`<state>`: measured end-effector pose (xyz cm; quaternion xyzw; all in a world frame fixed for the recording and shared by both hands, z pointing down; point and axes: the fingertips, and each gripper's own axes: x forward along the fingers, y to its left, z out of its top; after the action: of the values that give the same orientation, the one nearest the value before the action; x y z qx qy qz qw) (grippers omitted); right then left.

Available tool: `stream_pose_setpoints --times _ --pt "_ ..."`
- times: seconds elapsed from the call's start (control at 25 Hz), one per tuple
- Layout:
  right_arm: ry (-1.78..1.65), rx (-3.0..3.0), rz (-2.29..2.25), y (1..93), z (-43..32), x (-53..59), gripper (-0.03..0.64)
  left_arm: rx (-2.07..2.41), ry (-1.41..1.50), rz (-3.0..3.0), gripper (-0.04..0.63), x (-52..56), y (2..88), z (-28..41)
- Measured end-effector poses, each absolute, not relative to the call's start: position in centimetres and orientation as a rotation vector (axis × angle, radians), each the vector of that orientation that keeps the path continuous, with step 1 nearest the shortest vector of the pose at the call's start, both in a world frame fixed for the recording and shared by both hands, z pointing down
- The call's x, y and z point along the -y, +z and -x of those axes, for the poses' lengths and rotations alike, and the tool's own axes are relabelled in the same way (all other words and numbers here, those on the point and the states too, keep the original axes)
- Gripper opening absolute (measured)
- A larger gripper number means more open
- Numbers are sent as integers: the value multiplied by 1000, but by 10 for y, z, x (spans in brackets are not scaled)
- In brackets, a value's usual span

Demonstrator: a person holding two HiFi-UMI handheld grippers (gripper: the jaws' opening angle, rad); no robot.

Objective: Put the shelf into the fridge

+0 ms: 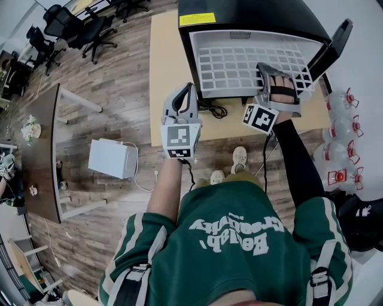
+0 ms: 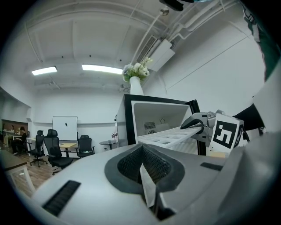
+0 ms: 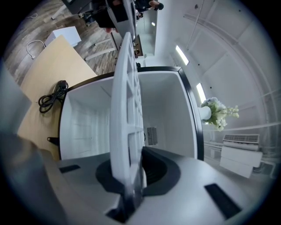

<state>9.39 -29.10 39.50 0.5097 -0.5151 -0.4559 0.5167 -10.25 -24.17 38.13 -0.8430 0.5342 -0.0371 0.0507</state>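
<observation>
Wood-plank floor [image 1: 119, 77] runs across the room, with office chairs [image 1: 78, 27] far left and a dark table [image 1: 39, 149] carrying flowers [image 1: 30, 127] at the left edge. Right of the table, a white box [image 1: 112, 158] sits on the floor. A pale wooden board [image 1: 164, 60] supports the black fridge [image 1: 251, 12], and a coiled black cable [image 1: 212, 109] lies at the fridge's near edge.

My left gripper [image 1: 190, 89] hangs just left of the fridge front, jaws together, nothing between them.

The fridge door [image 1: 338, 42] stands open to the right. The white grid shelf [image 1: 251, 60] lies level, its far part inside the white cavity and its near edge projecting. My right gripper [image 1: 263, 67] clamps that near edge toward its right corner, jaws narrow on the grid.

Water bottles [image 1: 344, 128] stand on the floor at far right.
</observation>
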Motion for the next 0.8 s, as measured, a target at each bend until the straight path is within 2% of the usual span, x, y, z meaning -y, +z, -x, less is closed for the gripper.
stream_pose_setpoints --times 0.8 --pt "-1067 1325 -1202 391 -92 304 35 -1627 -113 2567 -6 254 380 93"
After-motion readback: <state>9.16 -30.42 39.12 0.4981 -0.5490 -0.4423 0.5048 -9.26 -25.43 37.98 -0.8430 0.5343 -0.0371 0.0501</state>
